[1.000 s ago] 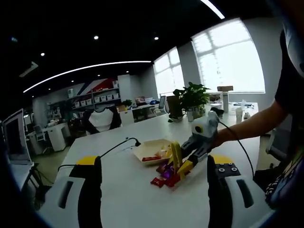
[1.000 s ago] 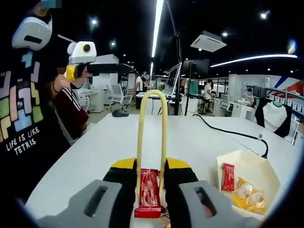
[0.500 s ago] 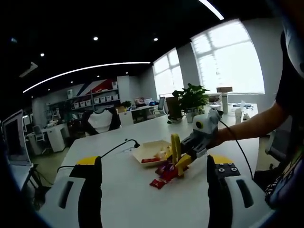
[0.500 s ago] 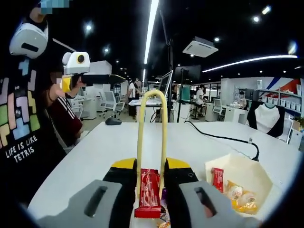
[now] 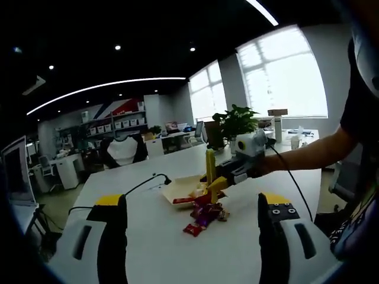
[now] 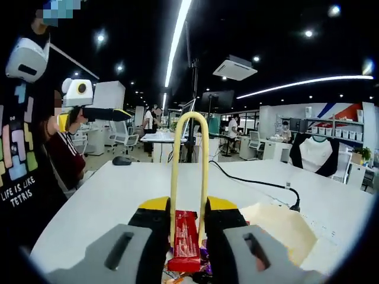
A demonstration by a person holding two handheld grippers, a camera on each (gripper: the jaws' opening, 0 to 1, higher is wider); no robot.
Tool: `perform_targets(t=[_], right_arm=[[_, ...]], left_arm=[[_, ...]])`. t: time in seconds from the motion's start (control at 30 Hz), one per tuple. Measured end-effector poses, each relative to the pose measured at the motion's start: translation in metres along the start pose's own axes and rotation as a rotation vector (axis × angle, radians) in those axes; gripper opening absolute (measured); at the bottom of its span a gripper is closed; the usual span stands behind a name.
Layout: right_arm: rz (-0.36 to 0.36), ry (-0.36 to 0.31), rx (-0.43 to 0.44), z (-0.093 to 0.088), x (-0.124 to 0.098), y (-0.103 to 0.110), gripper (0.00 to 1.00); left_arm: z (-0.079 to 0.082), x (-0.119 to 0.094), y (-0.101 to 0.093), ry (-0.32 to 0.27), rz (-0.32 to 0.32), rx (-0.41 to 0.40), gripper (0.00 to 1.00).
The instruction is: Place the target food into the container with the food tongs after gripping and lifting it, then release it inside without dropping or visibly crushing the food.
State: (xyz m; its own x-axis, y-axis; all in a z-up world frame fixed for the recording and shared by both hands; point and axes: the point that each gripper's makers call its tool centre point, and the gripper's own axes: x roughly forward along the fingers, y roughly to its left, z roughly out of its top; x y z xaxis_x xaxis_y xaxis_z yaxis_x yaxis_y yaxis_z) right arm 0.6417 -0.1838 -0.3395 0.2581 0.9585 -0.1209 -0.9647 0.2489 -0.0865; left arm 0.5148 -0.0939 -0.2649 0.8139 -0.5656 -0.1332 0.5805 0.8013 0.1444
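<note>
Your right gripper [image 6: 188,236] pinches the yellow tongs [image 6: 189,177] on a red snack bar [image 6: 185,239]; easing off early drops it short of the container [image 6: 284,228], while your left gripper [image 5: 192,236] stays spread.

Both views are dim overall, with dark ceilings broken by small spots and long strip lights [image 6: 177,26] that burn out to plain white. In the left gripper view the windows [image 5: 283,74] are overexposed, with no detail behind the glass, and a person's arm [image 5: 320,151] in front of them reads as dark. The white bench [image 5: 172,236] takes the light evenly and shows only soft, faint shadows. Fisheye distortion bends straight lines into arcs toward the edges of both views. The far office is soft and grainy; the near fingers [image 6: 151,236] look sharper.
</note>
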Motion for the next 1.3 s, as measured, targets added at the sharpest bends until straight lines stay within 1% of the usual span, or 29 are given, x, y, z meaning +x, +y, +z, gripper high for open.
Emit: perform_targets(t=[0.03,0.07,0.1,0.17,0.23,0.27,0.3,0.33,0.37,0.43,0.47,0.63,0.7,0.8,0.93,0.97,1.03,1.1,1.17,1.2,1.3], right_arm=[[-0.014,-0.003,0.001,0.001,0.000,-0.004,0.18],[-0.014,-0.019,0.026,0.003,-0.001,-0.007,0.18],[-0.042,-0.024,0.036,0.004,-0.001,-0.014,0.18],[-0.050,-0.014,0.033,0.003,-0.001,-0.019,0.18],[-0.080,-0.018,0.049,0.004,-0.001,-0.028,0.18],[-0.098,-0.014,0.055,0.003,-0.001,-0.035,0.18],[-0.130,0.005,0.071,-0.001,-0.002,-0.043,0.18],[-0.130,0.011,0.071,-0.002,-0.001,-0.045,0.18],[-0.160,0.015,0.073,-0.003,-0.002,-0.053,0.18],[-0.158,0.014,0.079,-0.004,-0.001,-0.056,0.18],[-0.178,0.019,0.087,-0.006,-0.001,-0.061,0.18],[-0.220,0.037,0.087,-0.010,0.003,-0.075,0.18],[-0.244,0.041,0.104,-0.012,0.005,-0.086,0.18],[-0.263,0.031,0.103,-0.011,0.007,-0.093,0.18],[-0.302,0.025,0.125,-0.014,0.014,-0.104,0.18],[-0.329,0.032,0.134,-0.017,0.016,-0.110,0.18],[-0.355,0.027,0.150,-0.019,0.019,-0.116,0.18],[-0.379,0.017,0.192,-0.021,0.022,-0.121,0.18],[-0.369,0.027,0.181,-0.022,0.027,-0.120,0.18],[-0.375,0.038,0.179,-0.024,0.029,-0.120,0.18],[-0.384,0.047,0.179,-0.027,0.033,-0.122,0.18]], left_arm=[[0.000,0.000,0.000,-0.001,0.000,0.000,0.97],[0.000,0.000,0.001,0.000,0.001,0.000,0.97],[0.000,0.000,0.002,0.000,0.002,-0.001,0.97],[-0.001,0.000,0.003,0.000,0.003,-0.003,0.97],[-0.001,0.000,0.003,0.000,0.002,-0.003,0.97],[0.000,0.000,0.003,-0.002,0.003,-0.005,0.97],[0.000,0.001,0.003,-0.001,0.003,-0.007,0.97],[0.000,0.001,0.004,-0.001,0.002,-0.010,0.97],[0.000,0.001,0.004,-0.002,0.002,-0.007,0.97],[0.002,0.000,0.005,-0.007,0.006,-0.003,0.97],[0.002,0.000,0.005,-0.006,0.005,-0.006,0.97],[0.000,-0.001,0.006,-0.005,0.009,-0.009,0.97],[0.001,-0.001,0.006,-0.006,0.008,-0.010,0.97],[0.002,-0.001,0.006,-0.011,0.007,-0.008,0.97],[0.002,0.000,0.006,-0.008,0.006,-0.009,0.97],[0.002,0.000,0.006,-0.006,0.008,-0.008,0.97],[0.001,0.000,0.006,-0.005,0.007,-0.008,0.97],[0.001,0.000,0.006,-0.003,0.009,-0.009,0.97],[0.001,0.000,0.006,-0.003,0.008,-0.008,0.97],[0.001,0.000,0.007,-0.003,0.009,-0.009,0.97],[0.000,0.000,0.008,0.000,0.010,-0.009,0.97]])
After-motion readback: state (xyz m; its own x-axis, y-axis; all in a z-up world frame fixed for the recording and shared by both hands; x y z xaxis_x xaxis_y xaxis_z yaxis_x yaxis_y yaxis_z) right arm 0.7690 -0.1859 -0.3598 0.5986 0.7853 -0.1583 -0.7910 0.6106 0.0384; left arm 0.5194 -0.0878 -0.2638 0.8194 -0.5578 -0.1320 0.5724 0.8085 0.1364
